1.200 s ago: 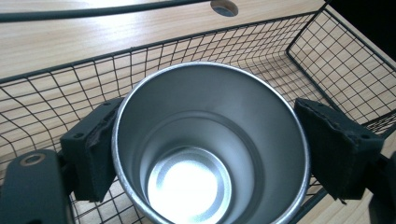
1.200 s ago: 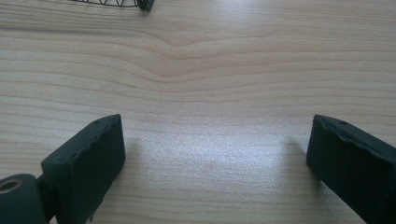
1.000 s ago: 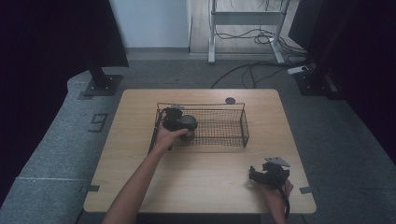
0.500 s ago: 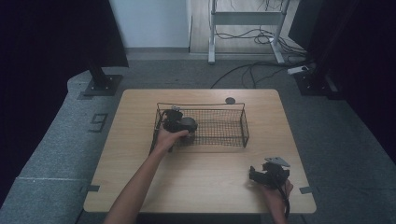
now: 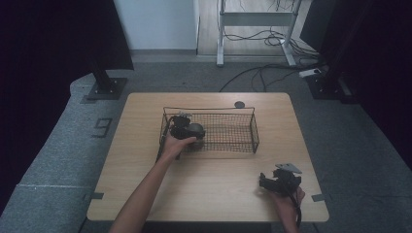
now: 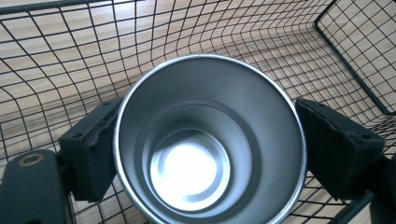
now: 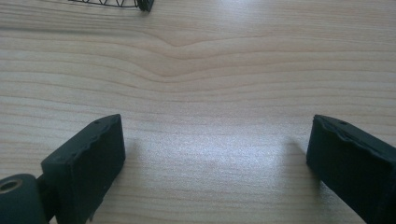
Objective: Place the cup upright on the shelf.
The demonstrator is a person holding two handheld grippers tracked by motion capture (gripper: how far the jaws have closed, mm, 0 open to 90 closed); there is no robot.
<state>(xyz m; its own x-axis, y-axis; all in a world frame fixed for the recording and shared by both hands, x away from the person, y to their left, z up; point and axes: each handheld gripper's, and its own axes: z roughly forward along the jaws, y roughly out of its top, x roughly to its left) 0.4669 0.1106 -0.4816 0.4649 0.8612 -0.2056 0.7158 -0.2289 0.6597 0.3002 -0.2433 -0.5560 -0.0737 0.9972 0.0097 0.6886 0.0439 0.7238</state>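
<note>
A shiny metal cup (image 6: 196,116) is seen from above, mouth toward the camera, inside a black wire basket (image 6: 299,51). My left gripper (image 6: 205,147) is shut on the cup, one black pad pressing each side. In the high view the left gripper (image 5: 184,128) and the cup (image 5: 196,130) sit in the left end of the basket (image 5: 238,146). My right gripper (image 5: 278,182) rests low near the table's front right, open. Its jaws (image 7: 217,154) stand wide apart over bare wood with nothing between them.
The wooden table (image 5: 214,189) has a small dark round disc (image 5: 238,104) behind the basket. A corner of the basket (image 7: 140,4) shows at the top of the right gripper view. Cables and stand legs lie on the floor beyond the table.
</note>
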